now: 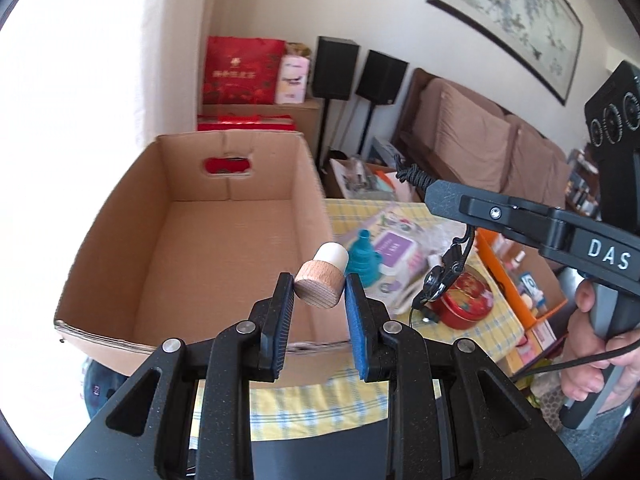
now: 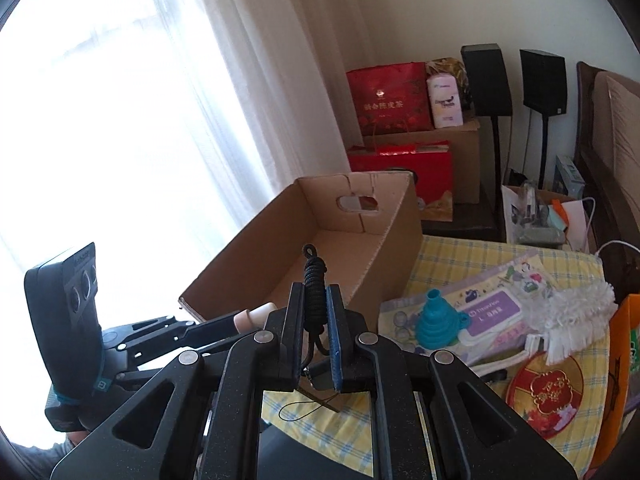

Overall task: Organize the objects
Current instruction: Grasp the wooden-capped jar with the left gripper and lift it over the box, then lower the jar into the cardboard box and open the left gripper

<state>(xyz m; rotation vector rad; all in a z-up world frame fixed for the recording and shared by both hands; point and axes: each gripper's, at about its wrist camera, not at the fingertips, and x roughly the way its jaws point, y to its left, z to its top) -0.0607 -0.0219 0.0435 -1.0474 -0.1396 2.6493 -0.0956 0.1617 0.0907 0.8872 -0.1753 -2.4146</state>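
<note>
While angled down beside the cardboard box (image 1: 224, 208), left gripper (image 1: 319, 294) clamps wooden stopper (image 1: 320, 282), right gripper (image 2: 316, 312) pinches black cord (image 2: 313, 292).

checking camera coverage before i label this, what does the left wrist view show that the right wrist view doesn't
Only the left wrist view: the left gripper shut on a wooden-topped stopper, a framed painting above a sofa, and a hand on the right gripper's handle.

Only the right wrist view: the right gripper shut on a black braided cord, a bright curtained window, and a white duster.

Both: the cardboard box, teal funnel, red tin, yellow checked tablecloth.
</note>
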